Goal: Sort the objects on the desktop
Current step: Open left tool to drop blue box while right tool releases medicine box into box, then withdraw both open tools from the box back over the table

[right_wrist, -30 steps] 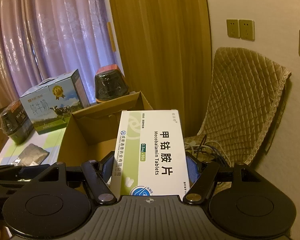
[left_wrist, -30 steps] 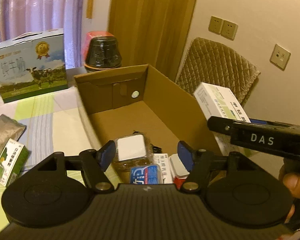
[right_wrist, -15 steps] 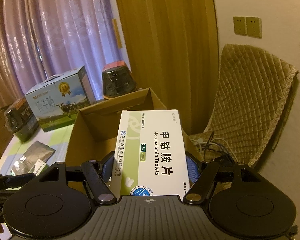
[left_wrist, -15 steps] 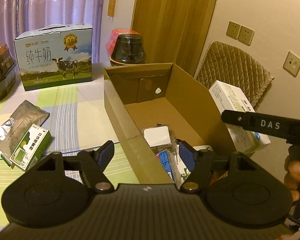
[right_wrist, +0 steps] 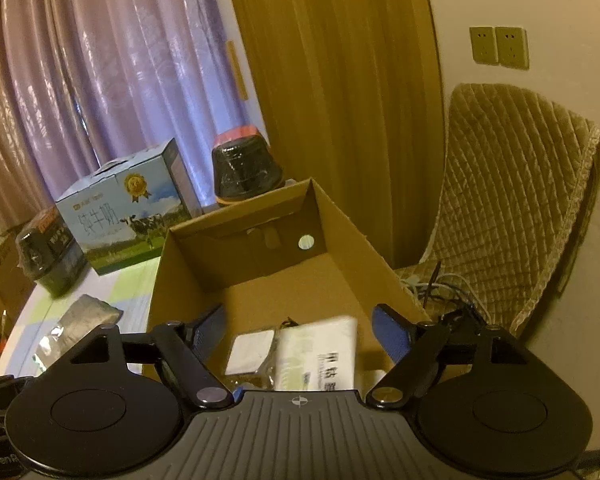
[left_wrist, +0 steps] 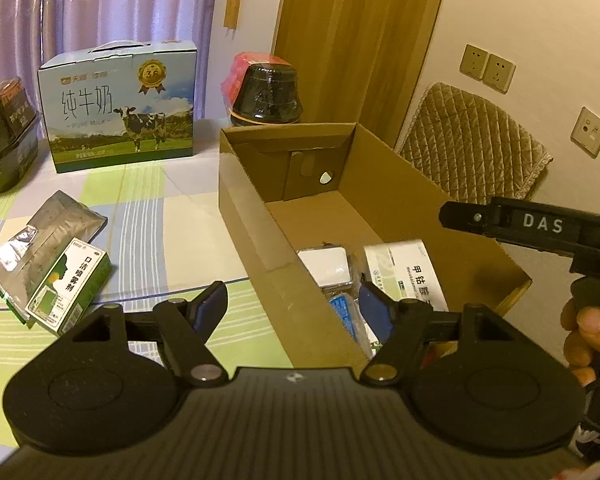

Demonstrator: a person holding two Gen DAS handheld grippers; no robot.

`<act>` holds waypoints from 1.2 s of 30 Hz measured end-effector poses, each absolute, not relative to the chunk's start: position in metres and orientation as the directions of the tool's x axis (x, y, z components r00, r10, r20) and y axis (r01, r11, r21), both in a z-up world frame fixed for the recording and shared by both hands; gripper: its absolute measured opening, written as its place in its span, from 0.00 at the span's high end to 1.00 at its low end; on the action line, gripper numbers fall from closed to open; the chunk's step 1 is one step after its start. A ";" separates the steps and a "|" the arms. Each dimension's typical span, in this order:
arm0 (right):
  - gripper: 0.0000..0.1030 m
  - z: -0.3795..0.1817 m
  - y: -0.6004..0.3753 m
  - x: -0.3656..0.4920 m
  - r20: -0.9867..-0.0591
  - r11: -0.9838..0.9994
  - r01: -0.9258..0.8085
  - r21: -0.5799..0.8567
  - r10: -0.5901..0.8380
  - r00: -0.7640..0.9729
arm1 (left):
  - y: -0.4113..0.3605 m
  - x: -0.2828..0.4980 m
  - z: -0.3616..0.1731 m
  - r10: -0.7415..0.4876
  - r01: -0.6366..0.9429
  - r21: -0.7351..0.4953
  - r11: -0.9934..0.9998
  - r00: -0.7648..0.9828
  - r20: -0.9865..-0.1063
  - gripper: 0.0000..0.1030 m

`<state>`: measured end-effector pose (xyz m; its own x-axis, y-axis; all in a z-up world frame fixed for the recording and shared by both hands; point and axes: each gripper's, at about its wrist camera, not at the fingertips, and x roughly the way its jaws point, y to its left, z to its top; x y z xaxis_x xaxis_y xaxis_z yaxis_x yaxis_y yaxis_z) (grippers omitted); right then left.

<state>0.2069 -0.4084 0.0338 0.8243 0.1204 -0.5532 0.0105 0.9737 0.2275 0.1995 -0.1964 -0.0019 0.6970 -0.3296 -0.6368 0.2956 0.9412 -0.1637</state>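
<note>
Cardboard, foil, print and cloth

Ahead of the matt black plastic left gripper (left_wrist: 292, 308) stands a plain brown cardboard box (left_wrist: 252, 216); left of it lie a crinkled shiny foil pouch (left_wrist: 40, 236) and a glossy printed carton (left_wrist: 70, 284) on smooth checked tablecloth (left_wrist: 160, 216); quilted cloth chair cover (right_wrist: 512, 200) right.

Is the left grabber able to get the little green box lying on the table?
Probably yes. The left gripper is open and holds nothing, and the small green cardboard box lies in the open on the striped tablecloth, leaning on a silver foil pouch. Nothing stands between them.
</note>
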 end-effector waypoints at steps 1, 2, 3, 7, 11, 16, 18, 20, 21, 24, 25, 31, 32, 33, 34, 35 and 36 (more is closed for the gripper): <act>0.25 0.034 -0.409 0.205 -0.554 0.973 0.012 0.229 0.120 0.824 | -0.195 0.199 -0.003 -0.329 0.294 -0.164 0.942 0.696 -0.638 0.34; 0.25 0.033 -0.409 0.204 -0.556 0.973 0.014 0.232 0.120 0.822 | -0.194 0.198 -0.003 -0.328 0.291 -0.166 0.942 0.695 -0.639 0.33; 0.24 0.033 -0.409 0.202 -0.558 0.972 0.017 0.235 0.121 0.821 | -0.193 0.197 -0.004 -0.327 0.289 -0.168 0.942 0.696 -0.639 0.33; 0.24 0.035 -0.408 0.194 -0.562 0.967 0.024 0.255 0.128 0.817 | -0.188 0.191 -0.003 -0.323 0.286 -0.165 0.944 0.700 -0.637 0.31; 0.23 0.040 -0.404 0.183 -0.557 0.961 0.025 0.275 0.138 0.819 | -0.181 0.183 0.001 -0.317 0.280 -0.162 0.946 0.705 -0.635 0.29; 0.19 0.048 -0.392 0.169 -0.549 0.958 0.006 0.285 0.158 0.821 | -0.169 0.172 0.006 -0.306 0.271 -0.155 0.950 0.711 -0.633 0.27; 0.17 0.051 -0.385 0.163 -0.544 0.957 -0.003 0.290 0.168 0.822 | -0.163 0.166 0.008 -0.298 0.264 -0.151 0.953 0.713 -0.634 0.26; 0.16 0.053 -0.377 0.157 -0.541 0.955 -0.012 0.297 0.179 0.822 | -0.155 0.160 0.009 -0.287 0.254 -0.145 0.956 0.716 -0.636 0.25; 0.16 0.054 -0.373 0.154 -0.540 0.954 -0.017 0.300 0.185 0.821 | -0.152 0.157 0.009 -0.283 0.250 -0.144 0.958 0.717 -0.637 0.23; 0.15 0.055 -0.360 0.146 -0.541 0.953 -0.036 0.302 0.202 0.816 | -0.140 0.148 0.011 -0.264 0.233 -0.135 0.963 0.720 -0.642 0.20; 0.14 0.055 -0.356 0.143 -0.542 0.953 -0.043 0.301 0.208 0.814 | -0.135 0.145 0.011 -0.256 0.225 -0.132 0.965 0.721 -0.644 0.20; 0.13 0.053 -0.332 0.128 -0.551 0.952 -0.078 0.294 0.236 0.800 | -0.109 0.127 0.013 -0.215 0.189 -0.111 0.976 0.723 -0.657 0.10; 0.13 0.052 -0.328 0.125 -0.553 0.952 -0.082 0.293 0.239 0.798 | -0.105 0.123 0.013 -0.205 0.182 -0.104 0.978 0.724 -0.659 0.09; 0.13 0.052 -0.325 0.123 -0.555 0.952 -0.087 0.293 0.244 0.795 | -0.101 0.121 0.013 -0.198 0.177 -0.099 0.979 0.724 -0.660 0.08; 0.13 0.051 -0.321 0.121 -0.557 0.952 -0.092 0.291 0.248 0.793 | -0.096 0.118 0.012 -0.191 0.170 -0.097 0.981 0.724 -0.663 0.08; 0.13 0.050 -0.317 0.119 -0.559 0.952 -0.097 0.290 0.251 0.790 | -0.092 0.115 0.012 -0.185 0.164 -0.096 0.982 0.722 -0.666 0.08; 0.13 0.049 -0.313 0.118 -0.561 0.952 -0.103 0.288 0.255 0.787 | -0.087 0.113 0.012 -0.179 0.157 -0.093 0.983 0.722 -0.669 0.08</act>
<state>0.1176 -0.3131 0.0487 0.7875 0.2549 -0.5611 -0.1031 0.9521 0.2879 0.1127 -0.0873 0.0116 0.7217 -0.1788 -0.6687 0.1571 0.9832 -0.0933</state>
